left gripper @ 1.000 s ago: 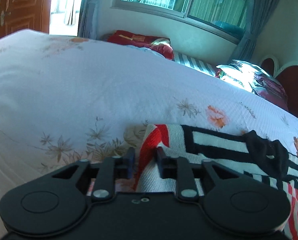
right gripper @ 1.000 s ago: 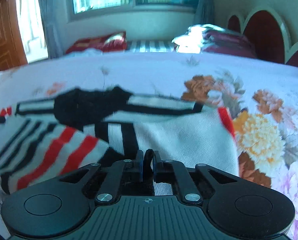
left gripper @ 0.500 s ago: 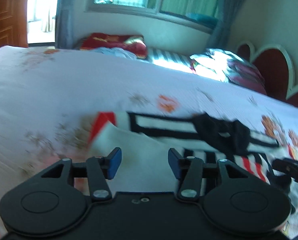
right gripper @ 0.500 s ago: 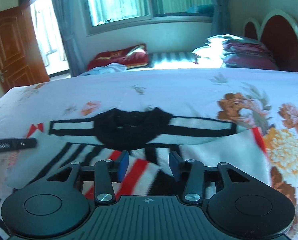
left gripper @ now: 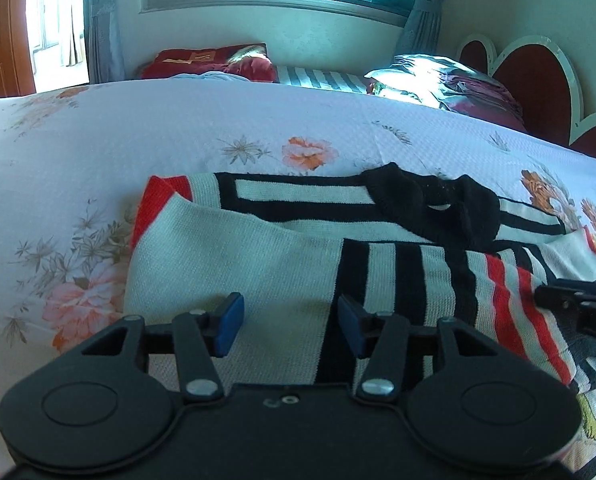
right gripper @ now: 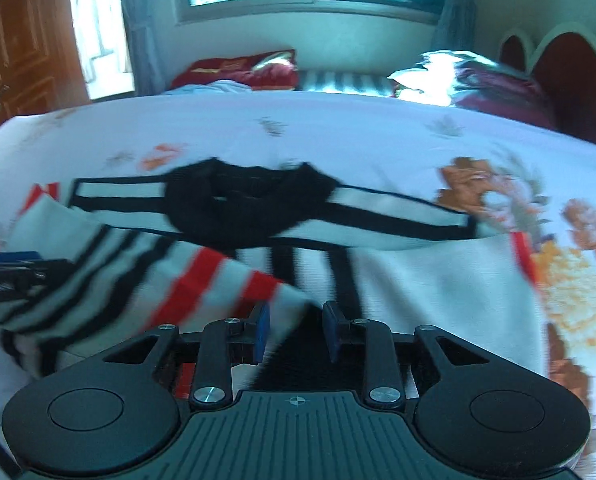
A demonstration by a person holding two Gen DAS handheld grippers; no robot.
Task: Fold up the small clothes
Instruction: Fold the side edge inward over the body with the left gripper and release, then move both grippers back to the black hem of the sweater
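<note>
Now we have both grippers over the striped sweater (left gripper: 281, 264), which lies on the flowered bedspread (left gripper: 177, 140) with its black collar (left gripper: 430, 200) toward the far side and both sleeves already brought in across the body. A second ago our left gripper (left gripper: 287, 330) was pinched on the red-cuffed edge of the left sleeve, and our right gripper (right gripper: 293, 330) was shut tight on cloth near the sweater's middle; both have let go since then. The left one stands about half open, its blue pads clear of the knit, with nothing between them but the flat white fabric below. It has also slid across toward the centre, so the folded left sleeve lies settled in front of it. The right gripper opened too, and its jaws are closing again at this moment. A loose fold of the red, black and white striped sleeve (right gripper: 201, 280) hangs between the pads, brushing the left pad, though the blur leaves us unable to say it is pinched yet. From the left wrist view we see the tip of that right gripper at the picture's right edge, resting low over the stripes. We judge the sleeve folds laid down, and the right claw taking a fresh hold to tidy or carry the striped sleeve before we double the body over.
</note>
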